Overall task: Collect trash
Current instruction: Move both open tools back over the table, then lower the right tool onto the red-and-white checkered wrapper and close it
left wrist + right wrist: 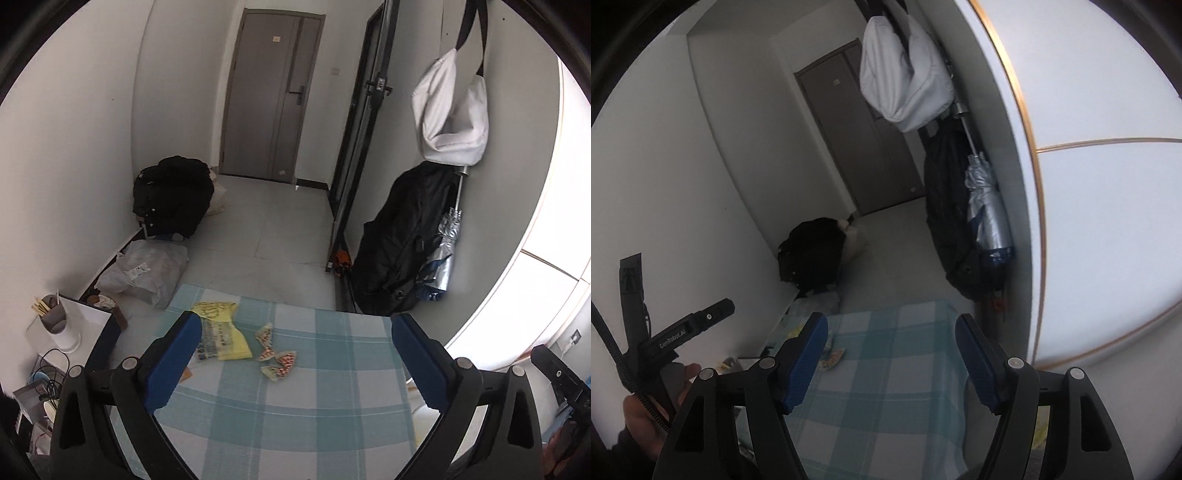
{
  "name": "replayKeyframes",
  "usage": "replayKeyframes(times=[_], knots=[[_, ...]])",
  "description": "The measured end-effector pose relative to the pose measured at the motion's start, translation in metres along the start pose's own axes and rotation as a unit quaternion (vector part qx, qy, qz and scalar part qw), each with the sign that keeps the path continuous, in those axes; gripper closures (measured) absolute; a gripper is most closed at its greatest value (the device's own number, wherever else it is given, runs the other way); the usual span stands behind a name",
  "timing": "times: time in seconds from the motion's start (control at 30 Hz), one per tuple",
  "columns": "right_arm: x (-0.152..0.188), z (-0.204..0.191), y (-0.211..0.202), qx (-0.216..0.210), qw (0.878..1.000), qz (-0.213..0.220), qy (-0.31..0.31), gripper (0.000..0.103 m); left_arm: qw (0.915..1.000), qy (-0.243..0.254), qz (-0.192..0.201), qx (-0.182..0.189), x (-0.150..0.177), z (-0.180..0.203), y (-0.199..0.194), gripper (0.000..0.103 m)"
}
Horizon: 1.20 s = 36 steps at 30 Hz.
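Two grippers, the left gripper point(295, 332) and right gripper point(892, 341), are hanging wide open and empty. The yellow plastic wrapper point(221, 332) and small red-dotted wrapper scraps point(277, 358) are lying at eleven o'clock on the blue checked cloth table point(314, 406); the left should be dropping over the yellow one first.

On the blue-checked cloth worktop point(314, 398), a crumpled yellow plastic wrapper point(221, 332) lies left of small red-patterned torn wrapper scraps point(277, 360), just apart.

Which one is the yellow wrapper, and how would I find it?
Look at the checked cloth covering the table. Near its far left corner lies the yellow wrapper, flat and crinkled, with print on it. The scraps beside it are smaller, torn, and patterned red and white, not yellow.
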State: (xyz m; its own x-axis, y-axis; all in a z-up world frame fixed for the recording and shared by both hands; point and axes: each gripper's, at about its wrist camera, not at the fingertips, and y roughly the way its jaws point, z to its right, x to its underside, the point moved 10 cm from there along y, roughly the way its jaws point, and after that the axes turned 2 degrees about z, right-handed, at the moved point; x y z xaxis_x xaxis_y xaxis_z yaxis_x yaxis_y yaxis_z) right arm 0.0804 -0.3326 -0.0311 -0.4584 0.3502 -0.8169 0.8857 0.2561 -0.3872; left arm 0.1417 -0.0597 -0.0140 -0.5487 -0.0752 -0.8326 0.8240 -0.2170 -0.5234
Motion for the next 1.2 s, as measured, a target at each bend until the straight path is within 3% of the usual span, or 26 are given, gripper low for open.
replayKeyframes(times=[0.33, 0.67, 0.77, 0.9, 1.03, 1.2], knots=[[0.028, -0.071, 0.073, -0.004, 0.997, -0.037, -0.064, 0.023, 0.9980, -0.036, -0.012, -0.050, 0.008, -0.079, 0.028, 0.002], [0.072, -0.103, 0.152, -0.007, 0.988, -0.108, -0.106, 0.019, 0.9938, -0.057, -0.082, -0.049, 0.043, -0.131, 0.065, 0.002], [0.090, -0.106, 0.178, -0.009, 0.983, -0.144, -0.110, 0.019, 0.9931, -0.049, -0.083, -0.067, 0.046, -0.144, 0.068, 0.002], [0.115, -0.108, 0.208, -0.023, 0.974, -0.198, -0.106, 0.019, 0.9909, -0.062, -0.101, -0.064, 0.053, -0.156, 0.073, 0.002], [0.141, -0.114, 0.240, -0.034, 0.958, -0.251, -0.137, 0.021, 0.9884, -0.068, -0.119, -0.065, 0.059, -0.164, 0.080, 0.002], [0.157, -0.121, 0.269, -0.034, 0.950, -0.269, -0.156, 0.022, 0.9863, -0.057, -0.134, -0.079, 0.067, -0.171, 0.090, 0.002]])
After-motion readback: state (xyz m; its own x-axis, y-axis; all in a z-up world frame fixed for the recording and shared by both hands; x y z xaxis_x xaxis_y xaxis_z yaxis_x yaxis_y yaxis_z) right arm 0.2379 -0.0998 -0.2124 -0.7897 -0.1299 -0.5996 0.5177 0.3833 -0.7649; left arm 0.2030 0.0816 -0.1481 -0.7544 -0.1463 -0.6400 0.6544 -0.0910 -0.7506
